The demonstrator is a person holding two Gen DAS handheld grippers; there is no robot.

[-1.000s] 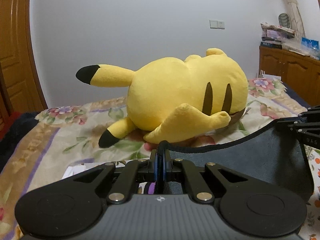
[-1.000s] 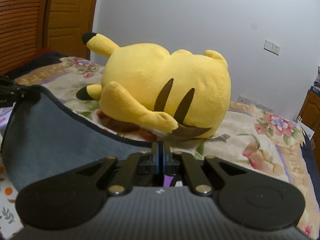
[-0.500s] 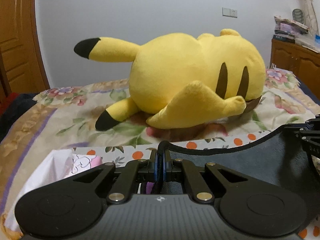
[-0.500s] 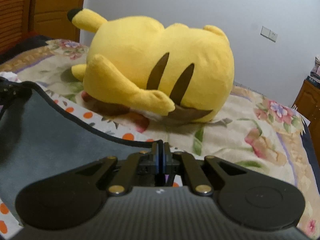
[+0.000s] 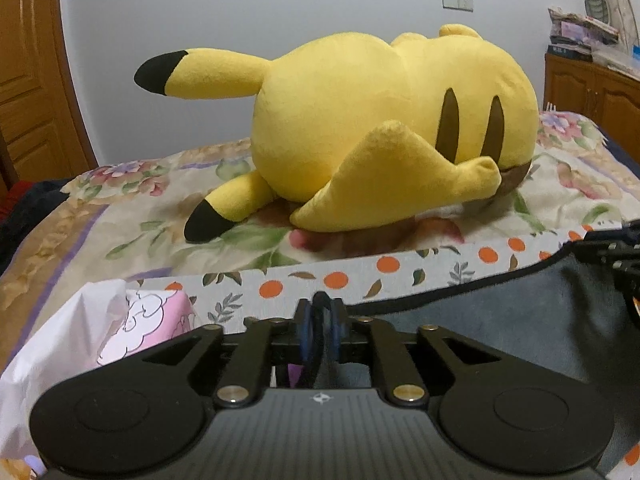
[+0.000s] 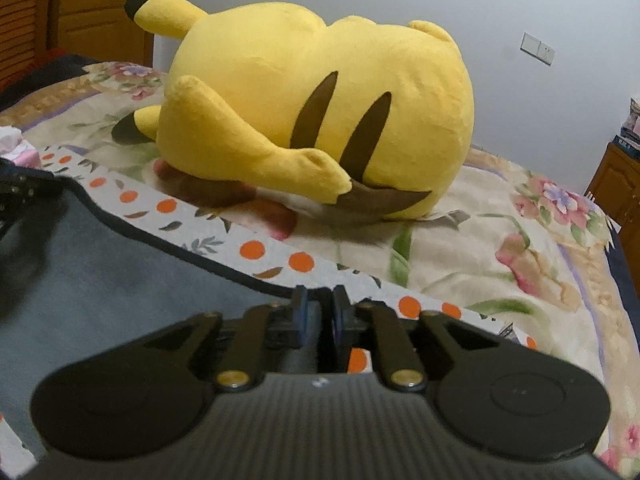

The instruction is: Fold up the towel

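A dark grey-blue towel point(image 5: 500, 320) with a dark hem lies over a white cloth with orange dots point(image 5: 360, 276) on the bed. My left gripper point(image 5: 320, 320) still pinches the towel's hem, jaws a sliver apart. The other gripper shows at the right edge point(image 5: 616, 252). In the right wrist view the towel point(image 6: 100, 280) spreads to the left. My right gripper point(image 6: 318, 312) has its jaws slightly apart around the towel's corner, which lies loose between them.
A large yellow plush toy point(image 5: 380, 132) lies just beyond the towel, also in the right wrist view point(image 6: 320, 112). A pink-and-white plastic packet point(image 5: 132, 320) sits at the left. A floral bedspread point(image 6: 500, 240), wooden doors and a cabinet point(image 5: 592, 88) surround.
Both grippers moved forward and down, bringing the towel edge onto the dotted cloth near the plush. The right jaws went from shut to slightly open.
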